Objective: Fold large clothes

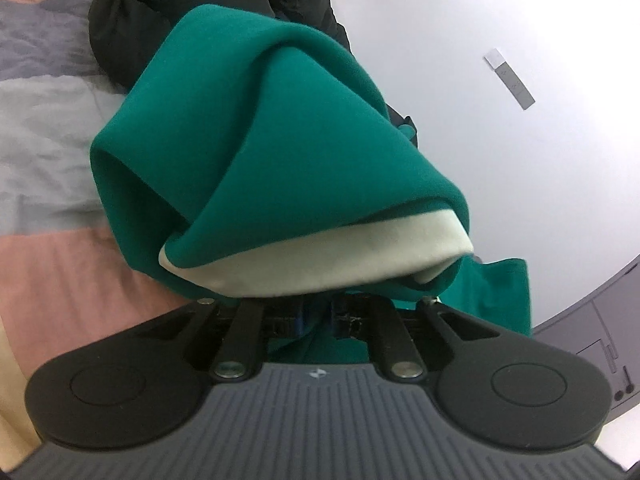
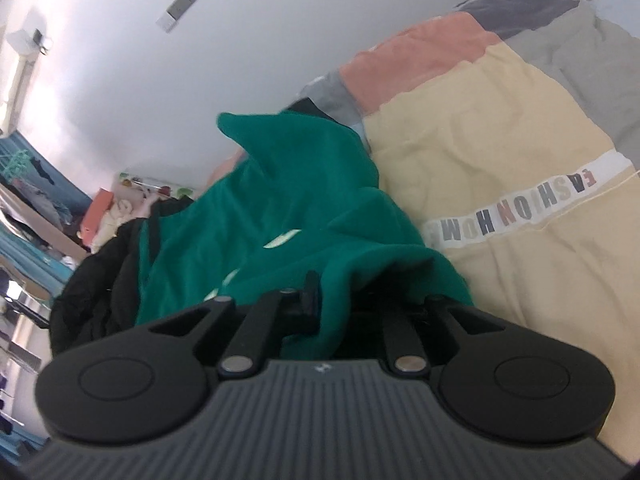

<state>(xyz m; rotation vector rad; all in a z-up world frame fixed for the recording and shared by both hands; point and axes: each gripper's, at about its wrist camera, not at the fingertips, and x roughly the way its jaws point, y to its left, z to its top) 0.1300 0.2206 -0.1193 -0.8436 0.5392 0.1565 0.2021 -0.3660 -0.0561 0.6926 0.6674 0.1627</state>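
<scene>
Your teal-green fleece garment [image 1: 260,128] is bunched into thick, rounded folds, with a cream-white lining band [image 1: 320,260] turned out along one edge in the left wrist view; its nap looks soft and matte, and small pale marks dot the surface in the right wrist view [image 2: 280,216]. You have it lifted off the bed at both ends: your left gripper [image 1: 320,316] is clenched on a fold of it, cloth spilling over and hiding the fingertips, and your right gripper [image 2: 332,312] is likewise closed on a pinch of it, one black finger [image 2: 310,292] pressed against the fabric. Between the two grips the garment sags down onto a crumpled black garment [image 2: 96,280] that lies just beside and partly under it. Under everything lies the patchwork bedspread [image 2: 500,140] in yellow, salmon and grey blocks, with a white lettered strip [image 2: 520,208] across the yellow panel. A white wall [image 1: 500,180] rises behind the bed.
</scene>
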